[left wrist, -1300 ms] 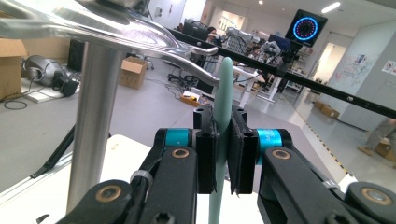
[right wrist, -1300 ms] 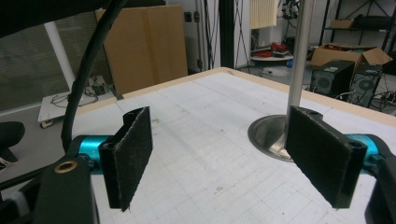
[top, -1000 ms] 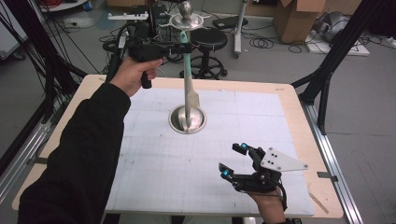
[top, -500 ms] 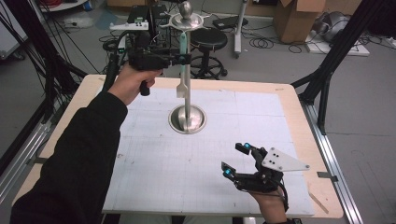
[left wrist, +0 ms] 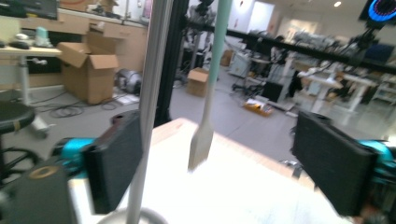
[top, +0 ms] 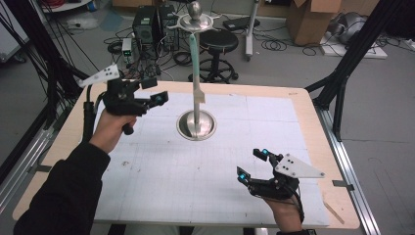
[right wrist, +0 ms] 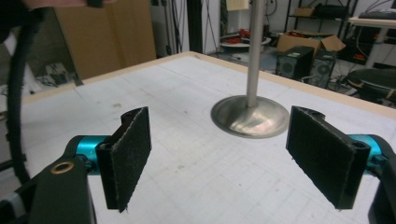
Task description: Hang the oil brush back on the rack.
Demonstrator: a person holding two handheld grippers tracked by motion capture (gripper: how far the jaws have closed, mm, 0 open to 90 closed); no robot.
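The mint spatula hung vertically from the stand at mid-bench, right of the left hand-held gripper, whose spread, empty jaws had just been opening; this hand was nearer.

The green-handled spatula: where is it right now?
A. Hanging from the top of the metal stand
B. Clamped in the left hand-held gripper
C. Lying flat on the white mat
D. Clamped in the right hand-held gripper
A: the green-handled spatula hangs from the hook ring at the top of the metal stand, its blade clear of the mat, while the left hand-held gripper sits open beside it, holding nothing.
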